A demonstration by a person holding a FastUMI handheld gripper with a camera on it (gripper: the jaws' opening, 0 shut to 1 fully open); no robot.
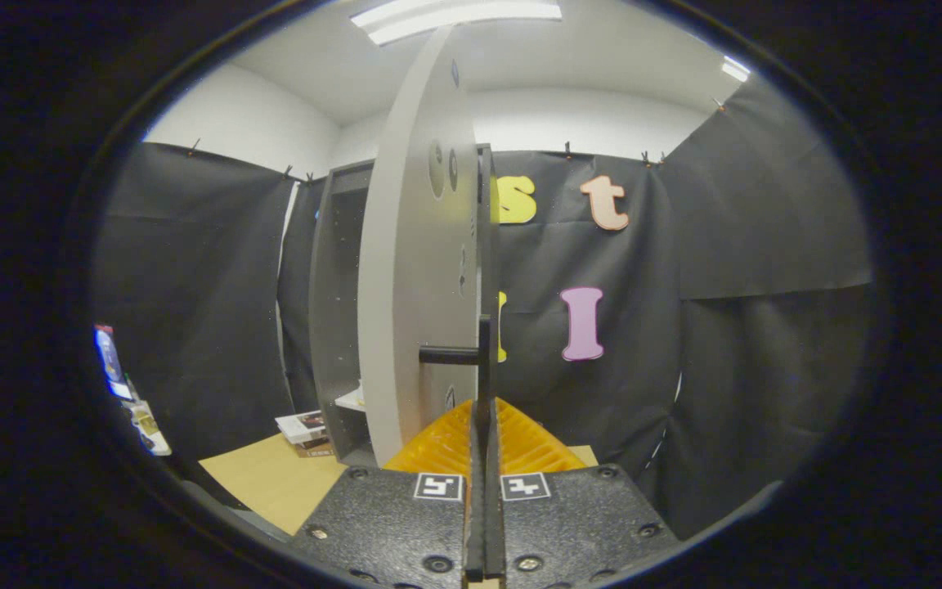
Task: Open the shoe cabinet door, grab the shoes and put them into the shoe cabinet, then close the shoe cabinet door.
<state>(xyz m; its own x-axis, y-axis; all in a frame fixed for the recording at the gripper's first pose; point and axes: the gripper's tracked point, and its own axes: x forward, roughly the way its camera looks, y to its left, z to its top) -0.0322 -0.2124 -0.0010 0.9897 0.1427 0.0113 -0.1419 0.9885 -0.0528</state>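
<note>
Right now your hand-held gripper (pixel 484 425) is clenched on the edge of the open door (pixel 418 270), both fingers pressing it just below the handle (pixel 455 354). Left of it, the cabinet (pixel 336 327) stands on the desk (pixel 275 483).

Pale grey door (pixel 414 270), black handle (pixel 471 360) (dark grey cabinet (pixel 332 311)), tan tabletop (pixel 275 483).

Your tongs (pixel 485 425): fingertips masked by door edge, grip on handle (pixel 471 353) cannot be confirmed | cabinet (pixel 336 311) interior: largely screened by door (pixel 418 270) | items on desk (pixel 275 478) beside cabinet: too small to identify | cabinet base: cut off behind tongs
</note>
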